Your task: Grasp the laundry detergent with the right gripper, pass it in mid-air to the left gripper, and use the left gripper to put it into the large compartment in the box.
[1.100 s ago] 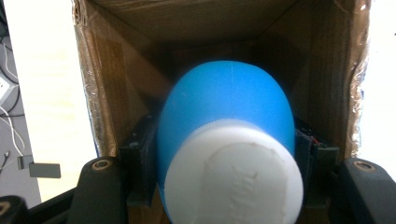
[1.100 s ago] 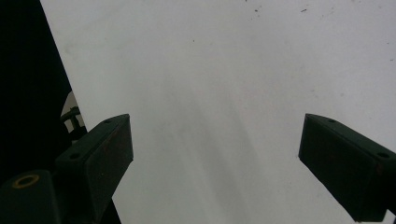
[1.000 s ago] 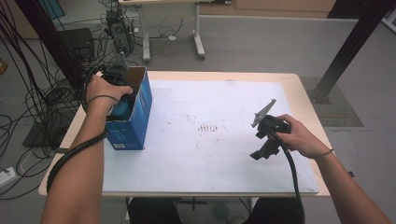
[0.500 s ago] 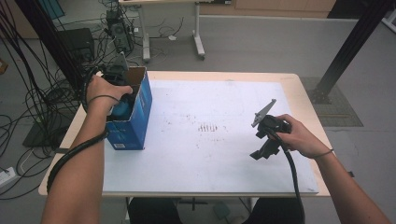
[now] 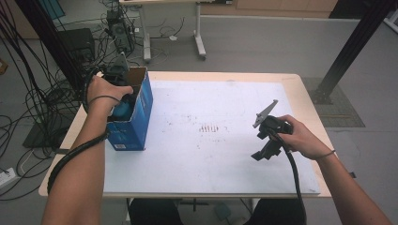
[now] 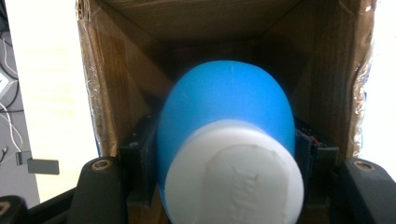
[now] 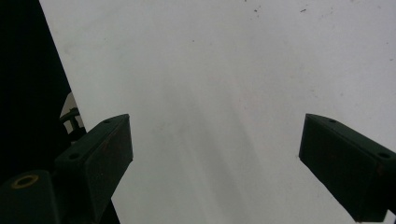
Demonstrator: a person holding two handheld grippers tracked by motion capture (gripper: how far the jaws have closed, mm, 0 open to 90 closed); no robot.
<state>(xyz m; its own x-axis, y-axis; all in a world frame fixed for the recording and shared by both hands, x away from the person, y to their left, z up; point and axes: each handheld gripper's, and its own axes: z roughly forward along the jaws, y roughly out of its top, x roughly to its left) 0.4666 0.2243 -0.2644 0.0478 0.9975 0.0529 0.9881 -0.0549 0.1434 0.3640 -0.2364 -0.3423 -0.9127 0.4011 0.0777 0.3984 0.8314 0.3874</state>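
High view: left hand (image 5: 105,91) holds the left gripper (image 5: 123,101) down inside the blue box (image 5: 136,124) at the table's (image 5: 300,93) left edge. Left gripper view: its jaws are clamped on a blue bottle (image 6: 224,116) w/ a white cap (image 6: 233,175), cap facing the camera, brown box walls (image 6: 107,93) all round. Right gripper (image 7: 215,154) sits in the right hand (image 5: 300,138) over the white sheet (image 5: 211,159), well apart from the box; its jaws are wide apart w/ nothing between them.
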